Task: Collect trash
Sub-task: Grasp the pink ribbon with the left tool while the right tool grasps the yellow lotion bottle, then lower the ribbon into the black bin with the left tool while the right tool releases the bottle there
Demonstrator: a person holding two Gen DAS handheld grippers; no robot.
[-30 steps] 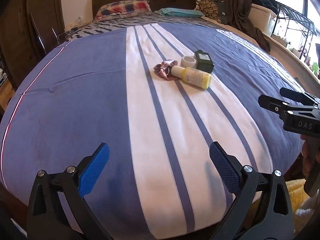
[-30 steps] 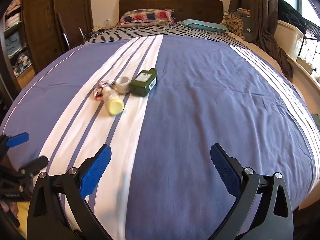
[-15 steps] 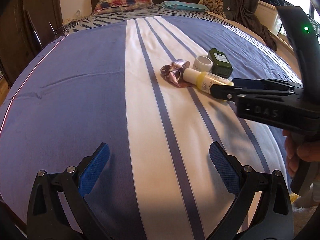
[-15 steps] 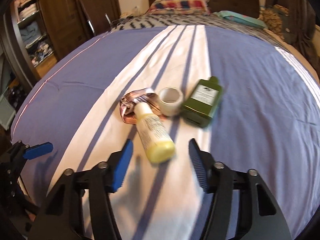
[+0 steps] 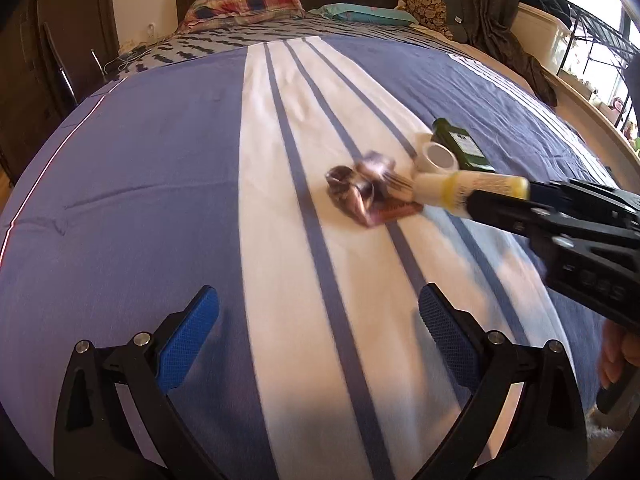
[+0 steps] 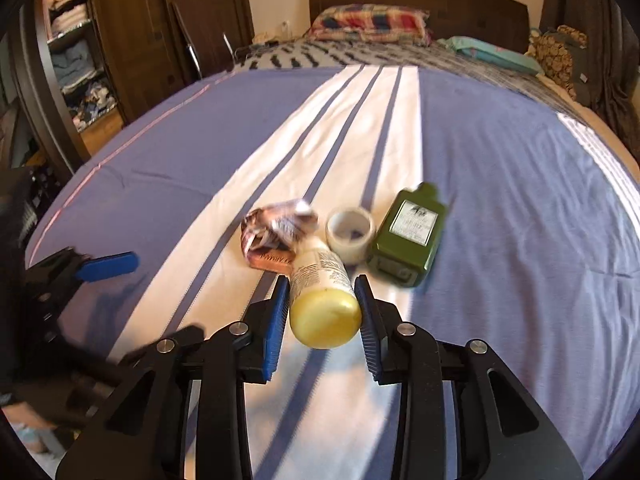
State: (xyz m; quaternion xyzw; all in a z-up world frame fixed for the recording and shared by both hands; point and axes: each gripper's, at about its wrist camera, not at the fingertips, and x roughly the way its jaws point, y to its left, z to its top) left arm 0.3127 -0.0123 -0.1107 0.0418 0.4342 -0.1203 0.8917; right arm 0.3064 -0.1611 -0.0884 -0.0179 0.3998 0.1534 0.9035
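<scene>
A yellow-white bottle (image 6: 322, 296) lies on the striped bedspread, and my right gripper (image 6: 323, 310) is shut on its yellow base. In the left wrist view the bottle (image 5: 464, 187) sticks out of the right gripper's black fingers. A crumpled wrapper (image 6: 276, 232) lies at the bottle's far end, a white tape roll (image 6: 350, 234) and a dark green bottle (image 6: 410, 234) to its right. They also show in the left wrist view: wrapper (image 5: 366, 194), roll (image 5: 438, 157), green bottle (image 5: 460, 144). My left gripper (image 5: 316, 332) is open and empty, low over the bed's near edge.
The blue and white bedspread (image 5: 160, 184) covers the whole bed. Pillows (image 6: 370, 24) lie at the dark headboard. A wooden wardrobe (image 6: 100, 40) stands at the left, and a curtain and a shelf rack (image 5: 592, 40) at the right.
My right gripper has moved forward to the bottle and closed on its base. My left gripper has moved closer to the pile and stayed open.
</scene>
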